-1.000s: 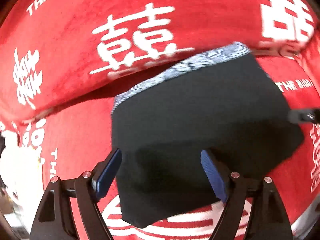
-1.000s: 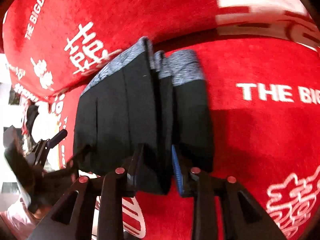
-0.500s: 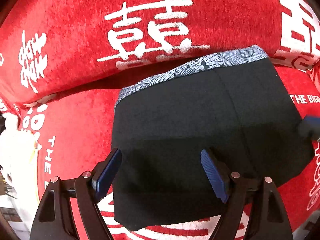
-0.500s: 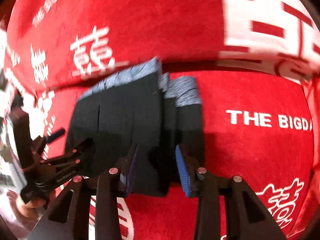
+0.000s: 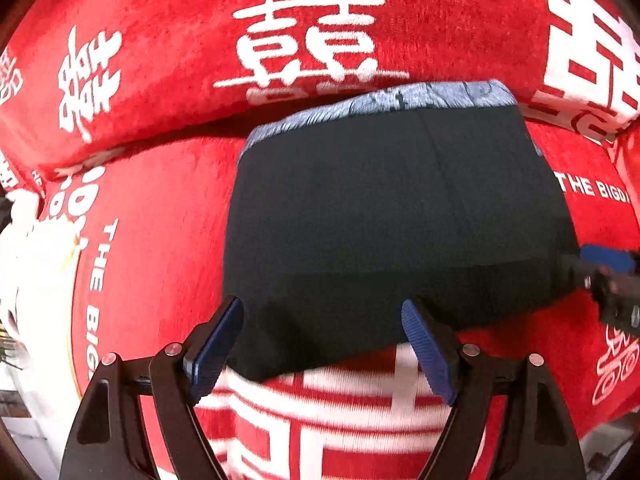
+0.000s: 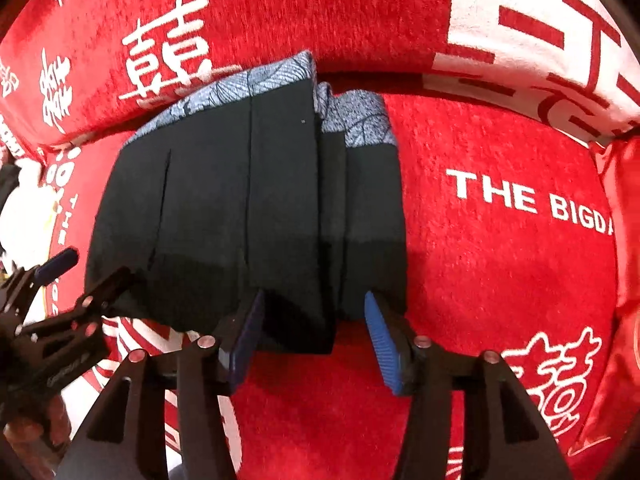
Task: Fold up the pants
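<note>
the black pants [image 5: 392, 232] lie folded into a compact stack on the red cover [image 5: 160, 216] with white characters, and the patterned blue-grey waistband [image 5: 384, 100] is at the far edge, close to the cushion behind. one second ago the right gripper [image 6: 316, 344] was closed on the near edge of the stack; half a second ago its fingers had begun to part, and now they stand wide apart on both sides of that edge and grip nothing. the left gripper [image 5: 324, 340] was spread at the near edge of the pants in all three moments and also holds nothing; its view shows more of the cover in front of the stack than before, so it seems to draw back a little. in the right wrist view the layers are seen from the side, one thick fold and a thinner one [image 6: 368, 208] beside it, not fully even. the release probably means that the last fold is put down and the task is nearly finished; perhaps only small smoothing remains.
</note>
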`<action>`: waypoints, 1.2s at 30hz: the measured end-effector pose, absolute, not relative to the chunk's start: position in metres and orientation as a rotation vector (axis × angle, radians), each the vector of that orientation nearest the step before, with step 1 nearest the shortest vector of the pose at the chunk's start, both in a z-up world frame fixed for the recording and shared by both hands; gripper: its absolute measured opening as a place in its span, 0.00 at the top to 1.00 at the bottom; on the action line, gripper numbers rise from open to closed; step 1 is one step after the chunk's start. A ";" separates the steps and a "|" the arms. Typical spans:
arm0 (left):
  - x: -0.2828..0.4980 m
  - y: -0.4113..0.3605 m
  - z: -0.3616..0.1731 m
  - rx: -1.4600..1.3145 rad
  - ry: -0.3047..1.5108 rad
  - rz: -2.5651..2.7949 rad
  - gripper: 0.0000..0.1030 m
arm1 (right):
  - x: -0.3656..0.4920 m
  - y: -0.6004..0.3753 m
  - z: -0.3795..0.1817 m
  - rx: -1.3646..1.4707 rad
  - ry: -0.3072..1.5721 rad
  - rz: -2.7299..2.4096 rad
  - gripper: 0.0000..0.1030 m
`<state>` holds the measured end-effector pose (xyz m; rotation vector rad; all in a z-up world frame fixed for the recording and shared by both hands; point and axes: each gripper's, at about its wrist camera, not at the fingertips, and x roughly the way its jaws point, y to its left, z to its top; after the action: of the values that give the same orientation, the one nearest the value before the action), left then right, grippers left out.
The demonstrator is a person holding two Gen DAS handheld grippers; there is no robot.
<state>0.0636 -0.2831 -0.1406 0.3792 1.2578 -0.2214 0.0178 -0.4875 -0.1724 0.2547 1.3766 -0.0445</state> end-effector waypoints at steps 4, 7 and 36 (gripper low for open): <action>0.040 -0.261 -0.121 0.351 1.286 -0.208 0.20 | 0.010 -0.480 -0.163 0.226 1.397 -0.088 0.46; 0.023 -0.240 -0.098 0.317 1.292 -0.190 0.20 | 0.000 -0.473 -0.151 0.210 1.430 -0.121 0.45; 0.016 -0.228 0.032 0.585 1.145 -0.573 0.20 | -0.092 -0.442 0.004 0.493 1.274 -0.299 0.23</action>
<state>0.0163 -0.2279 0.0319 0.5848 1.1450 -0.5729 -0.0918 -0.4416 0.0043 0.4931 1.2736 -0.2989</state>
